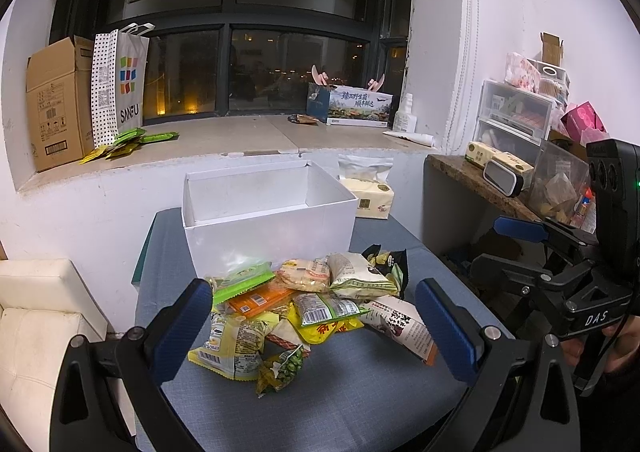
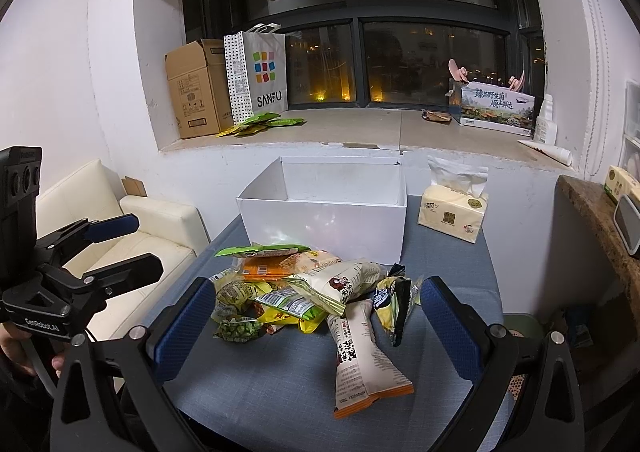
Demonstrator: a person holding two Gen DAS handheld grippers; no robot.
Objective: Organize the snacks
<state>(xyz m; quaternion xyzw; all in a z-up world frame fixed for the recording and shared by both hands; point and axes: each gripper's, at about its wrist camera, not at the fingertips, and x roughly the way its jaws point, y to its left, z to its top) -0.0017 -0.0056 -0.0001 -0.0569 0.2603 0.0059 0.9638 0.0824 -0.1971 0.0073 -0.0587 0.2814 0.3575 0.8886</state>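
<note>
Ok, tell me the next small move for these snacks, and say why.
Probably lower the right gripper onto the long white packet and close on it. Both grippers are open and hold nothing, the white box behind the snack pile looks empty, and that packet lies at the pile's near edge, sticking out where the fingers can straddle it.

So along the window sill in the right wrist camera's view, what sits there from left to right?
Brown cardboard box → white SANFU paper bag → green flat packets → printed long box with Chinese writing → white plastic bottle.
</note>
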